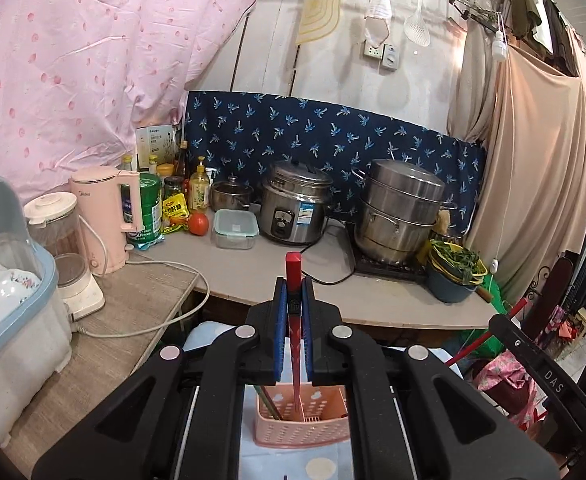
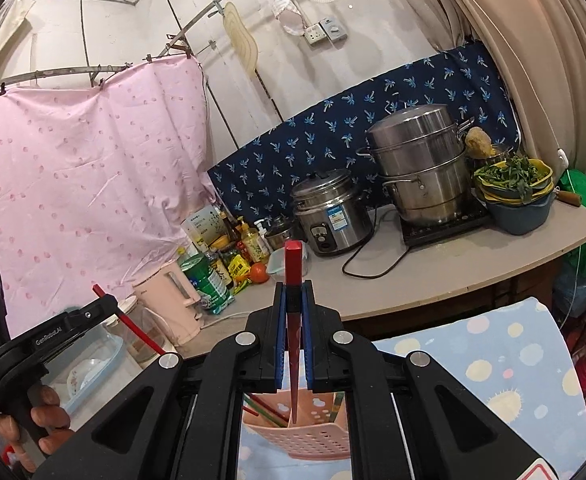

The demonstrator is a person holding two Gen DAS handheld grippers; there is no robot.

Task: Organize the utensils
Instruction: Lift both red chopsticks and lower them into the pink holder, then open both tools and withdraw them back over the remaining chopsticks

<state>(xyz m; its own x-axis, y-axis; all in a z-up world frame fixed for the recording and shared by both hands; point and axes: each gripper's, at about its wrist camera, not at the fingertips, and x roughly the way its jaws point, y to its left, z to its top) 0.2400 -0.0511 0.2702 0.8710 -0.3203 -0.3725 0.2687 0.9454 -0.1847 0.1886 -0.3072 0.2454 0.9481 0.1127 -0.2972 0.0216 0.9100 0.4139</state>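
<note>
My left tongs (image 1: pixel 293 300) are pinched nearly shut on a red chopstick (image 1: pixel 293 280), its square lacquered butt standing above the blue ribbed pads while the tapered, patterned shaft runs down between them. Its thin tip hangs over the pink utensil basket (image 1: pixel 305 420), a perforated plastic caddy with a divider, which sits on a pale blue cloth with cream dots (image 1: pixel 321 468). A few slim sticks already lean in the basket's left compartment.

My right tongs (image 2: pixel 293 300) are likewise closed tight on a second red chopstick (image 2: pixel 293 268), same square top and pointed end, its tip at the basket's divider wall. In that view my left hand (image 2: pixel 41 412) wraps the black handle of the other tool at the lower left.

Beyond, along the bench's back edge, stand a round steel rice cooker (image 1: pixel 295 208) and a stacked steel steamer pot (image 1: pixel 397 212) near the right corner. A smooth pink kettle (image 1: pixel 107 216) stands toward the left end, with a tomato (image 1: pixel 198 224) and a clear lidded box (image 1: pixel 235 229) between.
</note>
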